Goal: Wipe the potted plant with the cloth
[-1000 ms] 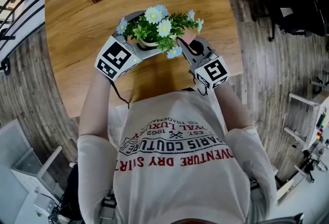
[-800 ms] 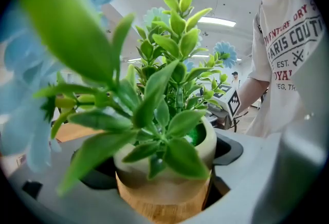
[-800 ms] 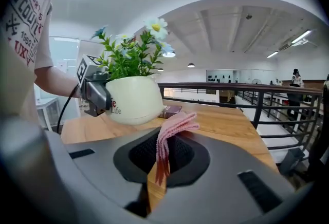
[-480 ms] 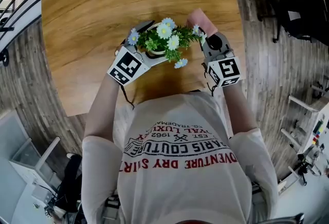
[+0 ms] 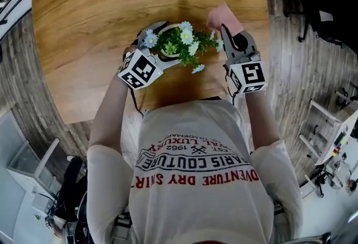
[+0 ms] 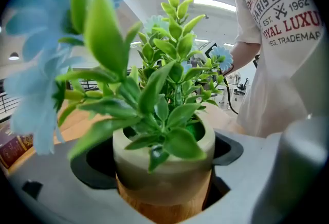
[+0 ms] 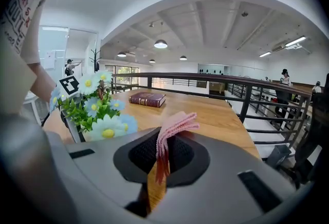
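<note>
The potted plant (image 5: pixel 178 47) has glossy green leaves and pale blue and white daisies with yellow centres. Its pot (image 6: pixel 163 169) is cream above and wood-coloured below. It sits over the round wooden worktop (image 5: pixel 84 41), clamped between the jaws of the left hand-held gripper (image 6: pixel 164 189). The right hand-held gripper (image 7: pixel 160 164), just beside the flowers, pinches a folded pink cloth (image 7: pixel 172 128). The person's shirt (image 5: pixel 196 164) reads "PARIS COUTURE" and "EST. 1962". A maroon book (image 7: pixel 147 99) lies farther off, its gold print unreadable.

Wooden table (image 5: pixel 84 41), grey plank floor (image 5: pixel 285 86), black railing (image 7: pixel 247 102), white ceiling (image 7: pixel 205 17), pendant lamps (image 7: pixel 161 44)
</note>
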Demonstrator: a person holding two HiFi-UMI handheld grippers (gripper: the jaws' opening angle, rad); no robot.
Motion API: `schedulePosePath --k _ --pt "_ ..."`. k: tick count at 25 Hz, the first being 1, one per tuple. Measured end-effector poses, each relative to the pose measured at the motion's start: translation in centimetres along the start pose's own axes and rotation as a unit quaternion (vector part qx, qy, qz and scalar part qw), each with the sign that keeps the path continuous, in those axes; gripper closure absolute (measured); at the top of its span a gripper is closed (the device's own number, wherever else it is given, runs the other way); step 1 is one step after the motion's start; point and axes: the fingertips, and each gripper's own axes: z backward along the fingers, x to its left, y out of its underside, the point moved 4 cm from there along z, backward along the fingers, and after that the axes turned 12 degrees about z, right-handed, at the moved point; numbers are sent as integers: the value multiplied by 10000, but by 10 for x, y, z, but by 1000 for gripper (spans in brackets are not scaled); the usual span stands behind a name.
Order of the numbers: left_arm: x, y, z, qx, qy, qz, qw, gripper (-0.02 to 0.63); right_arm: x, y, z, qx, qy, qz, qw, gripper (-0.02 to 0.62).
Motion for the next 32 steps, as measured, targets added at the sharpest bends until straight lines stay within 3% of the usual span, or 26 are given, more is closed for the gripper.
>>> schedulePosePath --k 7,16,22,28,32 --pt "4 17 -11 95 95 -106 9999 87 -1 9 -6 20 -5 -83 10000 558" --pt "7 18 -10 -118 214 -87 9997 87 -5 11 -4 109 20 -152 9998 558" --pt "12 11 0 -448 -205 -148 9987 87 -3 -2 -5 49 77 -146 9999 558" --pt "13 5 22 -780 -472 177 9957 86 5 -19 -3 -99 103 18 9999 558" --pt "7 -8 45 -914 -679 171 9933 87 6 -32 6 -230 187 52 9995 558"
